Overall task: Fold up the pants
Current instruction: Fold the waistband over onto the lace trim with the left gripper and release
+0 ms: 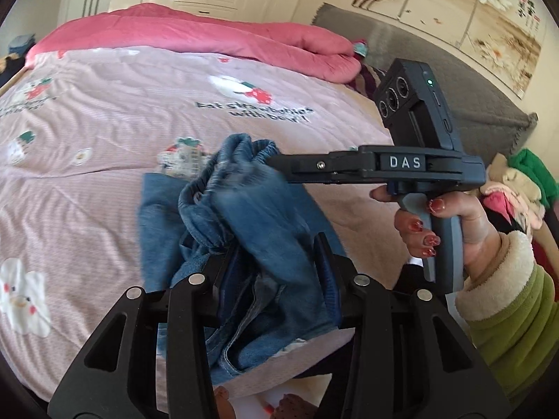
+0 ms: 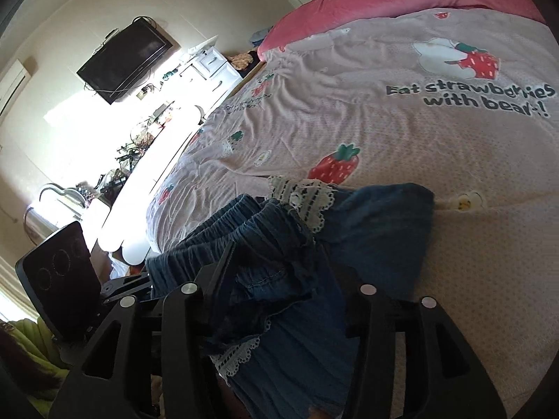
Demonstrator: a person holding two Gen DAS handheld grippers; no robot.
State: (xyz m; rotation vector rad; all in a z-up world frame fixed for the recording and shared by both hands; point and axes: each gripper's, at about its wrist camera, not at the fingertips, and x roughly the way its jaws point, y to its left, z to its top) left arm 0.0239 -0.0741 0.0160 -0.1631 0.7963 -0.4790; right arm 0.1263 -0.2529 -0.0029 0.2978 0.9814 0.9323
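Small blue denim pants with an elastic waistband and white lace trim lie bunched near the front edge of the bed. My left gripper is closed on a fold of the denim, which fills the gap between its fingers. My right gripper comes in from the right in the left wrist view, its tips clamped on the waistband and lifting it. In the right wrist view the right gripper has denim bunched between its fingers. One pant leg lies flat on the sheet.
The bed has a pink strawberry-print sheet and a rolled pink quilt at the far side. A grey headboard stands to the right, with a clothes pile. A desk and wall TV are to the left.
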